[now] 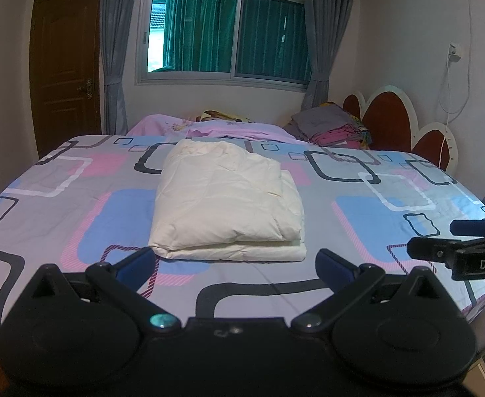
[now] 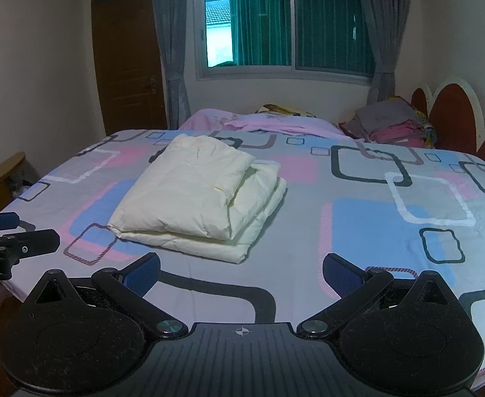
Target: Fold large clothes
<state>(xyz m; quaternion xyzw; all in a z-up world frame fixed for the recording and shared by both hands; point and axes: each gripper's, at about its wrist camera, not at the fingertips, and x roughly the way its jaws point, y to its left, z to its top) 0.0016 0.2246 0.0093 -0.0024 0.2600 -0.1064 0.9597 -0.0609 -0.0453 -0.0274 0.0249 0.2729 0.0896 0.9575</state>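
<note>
The left gripper (image 1: 236, 261) hovers low over the near edge of the bed (image 1: 358, 231), its jaws spread wide and holding nothing. Just beyond and between its fingertips lies the cream garment (image 1: 224, 201), folded into a thick stacked bundle on the patterned sheet, not touching either finger. To the right, the right gripper (image 2: 241, 269) likewise has its jaws released and empty; the garment (image 2: 196, 198) sits ahead, left of its centre.

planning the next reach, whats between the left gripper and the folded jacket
Only bare bedsheet: in the left wrist view nothing sits between the open left gripper and the jacket.
</note>
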